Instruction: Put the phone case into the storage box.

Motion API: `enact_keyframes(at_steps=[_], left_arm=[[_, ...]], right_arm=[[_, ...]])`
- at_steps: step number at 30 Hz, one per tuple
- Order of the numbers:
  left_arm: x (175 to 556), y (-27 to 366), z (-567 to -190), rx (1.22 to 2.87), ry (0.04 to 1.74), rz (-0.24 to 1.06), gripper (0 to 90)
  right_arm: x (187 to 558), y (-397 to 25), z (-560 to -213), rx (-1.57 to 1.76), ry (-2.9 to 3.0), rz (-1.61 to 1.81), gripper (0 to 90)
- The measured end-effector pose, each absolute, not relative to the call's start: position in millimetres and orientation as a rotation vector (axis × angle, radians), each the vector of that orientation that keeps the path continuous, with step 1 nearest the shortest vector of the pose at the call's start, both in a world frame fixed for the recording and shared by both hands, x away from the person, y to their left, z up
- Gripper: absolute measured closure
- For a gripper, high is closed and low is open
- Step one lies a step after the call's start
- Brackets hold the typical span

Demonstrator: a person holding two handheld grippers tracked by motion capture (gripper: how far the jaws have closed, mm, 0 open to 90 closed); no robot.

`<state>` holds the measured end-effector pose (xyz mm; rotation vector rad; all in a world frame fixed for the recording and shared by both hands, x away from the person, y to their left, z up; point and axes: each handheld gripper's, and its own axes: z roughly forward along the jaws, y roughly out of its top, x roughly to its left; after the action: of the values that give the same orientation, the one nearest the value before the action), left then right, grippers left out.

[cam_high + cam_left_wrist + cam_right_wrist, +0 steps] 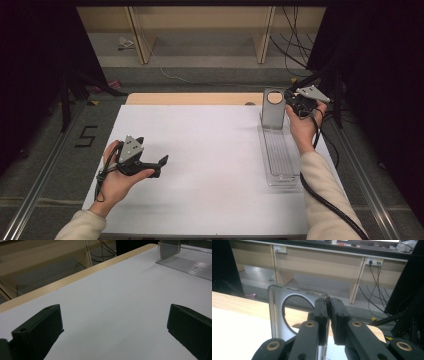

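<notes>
A clear plastic stand lies at the table's right side: a ribbed flat base (278,155) and an upright panel (273,117) with a round hole near its top. My right gripper (291,102) is shut on the panel's upper right edge. In the right gripper view the panel (277,312) stands to the left and its corner is pinched between the right gripper (329,305) jaws. My left gripper (152,152) is open above the white table (210,150) at the left, with nothing between its jaws. The left gripper (115,322) view shows the stand (185,263) far off.
The table's far wooden edge (190,98) runs behind the white sheet. Beyond it are a wooden shelf unit (200,30) and cables (295,45) on the floor. Black curtains hang at both sides. Metal rails (45,165) flank the table.
</notes>
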<state>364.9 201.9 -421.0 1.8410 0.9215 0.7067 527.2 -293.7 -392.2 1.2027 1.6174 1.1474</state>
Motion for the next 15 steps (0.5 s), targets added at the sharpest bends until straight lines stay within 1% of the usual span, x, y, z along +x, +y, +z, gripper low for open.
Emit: enact_keyframes(at_steps=[15], left_arm=[[364.9, 202.0, -421.1, 1.841, 0.921, 0.705, 0.0]], right_arm=[[529.2, -294.3, -397.4, 1.214, 1.618, 1.148, 84.1]])
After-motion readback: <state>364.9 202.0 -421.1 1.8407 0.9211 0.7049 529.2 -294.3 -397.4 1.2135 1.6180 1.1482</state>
